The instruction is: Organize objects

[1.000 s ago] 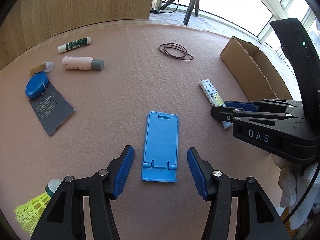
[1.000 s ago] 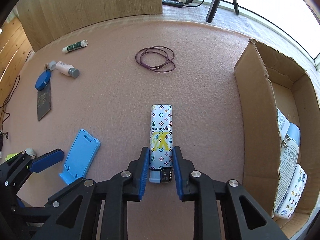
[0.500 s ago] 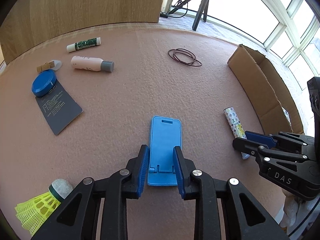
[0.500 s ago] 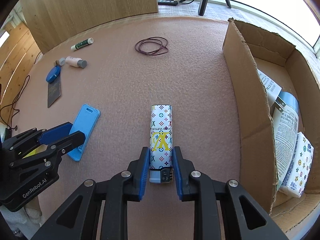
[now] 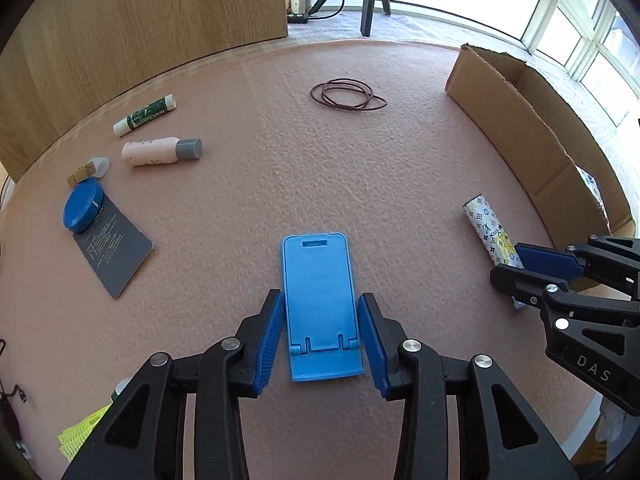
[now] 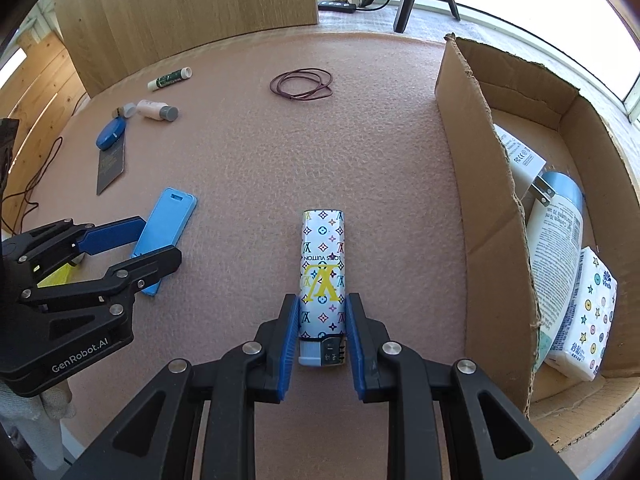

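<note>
One lighter (image 6: 322,280), lengthwise between tongs (image 6: 322,336).

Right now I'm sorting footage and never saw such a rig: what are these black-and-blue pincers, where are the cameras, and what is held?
No robot: a person holds a two-finger tool in each hand, each with a fisheye camera looking along its fingers, hence two pictures. The right tool is shut on a patterned lighter beside a cardboard box. On the left tool, the jaws have just been opening and flank a blue phone stand on the pink mat, not pressing it. A bottle and cord loops lie beyond.
</note>
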Action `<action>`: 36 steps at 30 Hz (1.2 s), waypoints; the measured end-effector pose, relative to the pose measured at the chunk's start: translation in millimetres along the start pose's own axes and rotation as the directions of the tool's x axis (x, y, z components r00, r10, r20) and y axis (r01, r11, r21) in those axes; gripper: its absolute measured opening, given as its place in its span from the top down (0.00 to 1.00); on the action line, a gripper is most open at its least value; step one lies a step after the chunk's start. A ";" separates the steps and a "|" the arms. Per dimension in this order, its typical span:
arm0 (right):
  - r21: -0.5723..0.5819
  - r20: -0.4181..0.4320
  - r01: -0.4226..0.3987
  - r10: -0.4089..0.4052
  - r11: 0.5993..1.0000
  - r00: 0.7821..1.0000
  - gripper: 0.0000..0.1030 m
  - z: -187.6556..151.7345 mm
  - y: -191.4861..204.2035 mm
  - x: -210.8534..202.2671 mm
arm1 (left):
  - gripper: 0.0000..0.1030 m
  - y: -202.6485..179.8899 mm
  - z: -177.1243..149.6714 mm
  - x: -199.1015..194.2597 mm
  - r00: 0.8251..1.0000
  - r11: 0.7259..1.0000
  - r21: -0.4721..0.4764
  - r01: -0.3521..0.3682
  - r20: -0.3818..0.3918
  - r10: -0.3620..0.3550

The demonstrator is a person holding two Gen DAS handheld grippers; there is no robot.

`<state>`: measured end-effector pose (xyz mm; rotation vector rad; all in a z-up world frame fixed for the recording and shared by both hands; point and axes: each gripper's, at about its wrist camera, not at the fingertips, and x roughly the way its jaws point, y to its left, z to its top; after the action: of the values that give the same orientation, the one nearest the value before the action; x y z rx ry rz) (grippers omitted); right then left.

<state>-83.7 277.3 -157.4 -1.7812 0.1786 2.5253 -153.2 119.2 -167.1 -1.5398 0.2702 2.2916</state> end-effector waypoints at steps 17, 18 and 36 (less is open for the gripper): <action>0.000 0.092 -0.043 0.043 0.999 0.995 0.80 -4.4 -5.7 -32.0 | 0.62 11.3 2.3 -27.2 0.996 0.991 -0.108 0.073 0.061 -0.067; 0.000 0.101 -0.047 0.047 0.999 0.994 0.80 -4.7 -6.4 -36.9 | 0.62 9.7 4.7 -30.4 0.995 0.991 -0.107 0.077 0.069 -0.070; 0.090 0.235 -0.003 -0.019 0.996 0.972 0.80 -15.7 -92.5 -114.6 | 0.62 -98.6 103.9 -57.2 0.966 0.985 0.057 0.162 0.194 -0.170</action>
<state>-20.7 370.5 -61.0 -1.4330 0.2689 2.6489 -182.8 235.3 -70.0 -1.2519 0.1278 2.2702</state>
